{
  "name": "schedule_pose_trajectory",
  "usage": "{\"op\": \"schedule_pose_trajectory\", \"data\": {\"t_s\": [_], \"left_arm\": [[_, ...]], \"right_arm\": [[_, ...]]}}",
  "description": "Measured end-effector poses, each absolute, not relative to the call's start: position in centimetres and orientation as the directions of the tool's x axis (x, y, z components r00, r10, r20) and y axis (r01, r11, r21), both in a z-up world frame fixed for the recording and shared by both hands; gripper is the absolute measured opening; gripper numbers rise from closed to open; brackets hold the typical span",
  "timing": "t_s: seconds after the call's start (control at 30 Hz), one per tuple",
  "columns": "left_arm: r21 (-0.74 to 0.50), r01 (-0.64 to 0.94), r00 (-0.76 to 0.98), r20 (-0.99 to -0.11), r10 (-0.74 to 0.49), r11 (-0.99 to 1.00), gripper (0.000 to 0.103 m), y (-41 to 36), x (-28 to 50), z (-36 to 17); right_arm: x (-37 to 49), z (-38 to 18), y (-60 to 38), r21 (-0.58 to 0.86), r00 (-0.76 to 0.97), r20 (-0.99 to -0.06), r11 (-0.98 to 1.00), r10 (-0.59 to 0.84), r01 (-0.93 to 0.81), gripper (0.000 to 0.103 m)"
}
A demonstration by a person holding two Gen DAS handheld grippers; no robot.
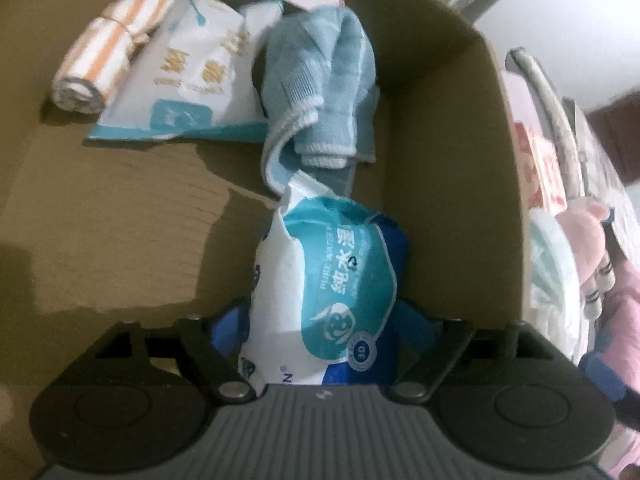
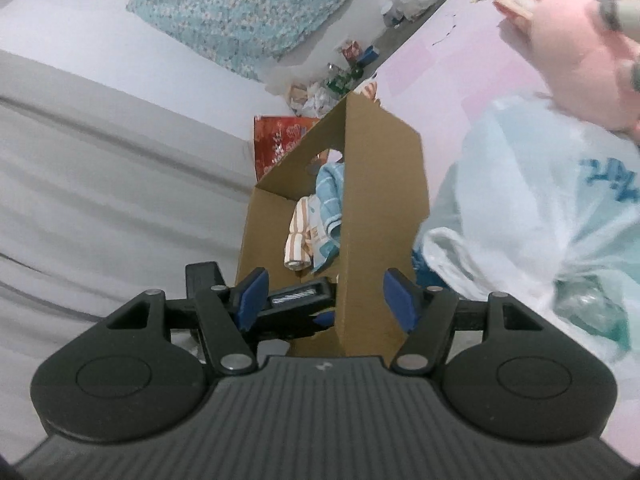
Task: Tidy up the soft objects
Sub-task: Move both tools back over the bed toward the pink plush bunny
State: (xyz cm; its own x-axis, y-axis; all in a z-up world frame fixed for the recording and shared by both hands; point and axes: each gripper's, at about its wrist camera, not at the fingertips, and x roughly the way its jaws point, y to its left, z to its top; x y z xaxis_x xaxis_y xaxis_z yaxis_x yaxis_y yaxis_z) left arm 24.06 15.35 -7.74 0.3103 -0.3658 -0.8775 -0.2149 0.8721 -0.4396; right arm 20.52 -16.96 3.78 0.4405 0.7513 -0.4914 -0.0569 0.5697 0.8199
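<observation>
Brown cardboard forms the floor and walls of an open cardboard box (image 1: 120, 208) that fills the left wrist view. At six o'clock in that view, a teal-and-white plastic pack of wet wipes (image 1: 332, 280) stands between the blue pads of the left gripper (image 1: 324, 320); whether the pads press on it or merely flank it cannot be told. Touching the pack's top edge, at twelve o'clock from it, lies a light blue knitted towel with white trim (image 1: 320, 92). At nine o'clock from the towel sits a second white wipes pack with gold lettering (image 1: 192, 68), and further toward ten o'clock a rolled orange-and-white striped cloth (image 1: 112, 44) lies against it. Outside the box wall, at three o'clock, a pink plush toy (image 1: 588, 240) rests on a cluttered bed.

From the right wrist view, the right gripper (image 2: 324, 300) has its jaws apart, straddling the near edge of the box's side wall (image 2: 380, 216) without pressing it. A pale translucent plastic bag (image 2: 520, 208) lies at two o'clock on the pink sheet (image 2: 460, 60).
</observation>
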Motion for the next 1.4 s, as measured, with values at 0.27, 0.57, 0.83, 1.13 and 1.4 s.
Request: {"op": "schedule_pose_trajectory", "data": {"t_s": [0.27, 0.57, 0.83, 1.13, 1.4], "left_arm": [[-0.403, -0.2, 0.459, -0.844, -0.277, 0.893, 0.092, 15.6, 21.6, -3.9], [-0.311, -0.116, 0.649, -0.743, -0.165, 0.943, 0.093, 14.5, 15.5, 3.2], [-0.099, 0.094, 0.731, -0.668, -0.136, 0.991, 0.098, 7.2, 10.5, 7.3], [-0.017, 0.295, 0.714, -0.661, -0.232, 0.955, 0.098, -2.5, 8.7, 6.0], [-0.059, 0.353, 0.669, -0.682, -0.296, 0.934, 0.098, -8.0, 10.5, 4.0]], "right_arm": [[15.7, 2.1, -24.1, 0.865, 0.575, -0.391, 0.501, 0.719, -0.039, 0.071], [8.7, -1.5, -33.3, 0.851, 0.711, -0.41, 0.521, 0.571, 0.071, 0.075], [6.0, -4.8, -36.6, 0.858, 0.723, -0.418, 0.501, 0.55, 0.115, 0.075], [8.1, -4.3, -36.6, 0.81, 0.725, -0.421, 0.586, 0.546, 0.029, 0.074], [10.7, -4.3, -36.3, 0.786, 0.726, -0.409, 0.618, 0.553, -0.028, 0.068]]}}
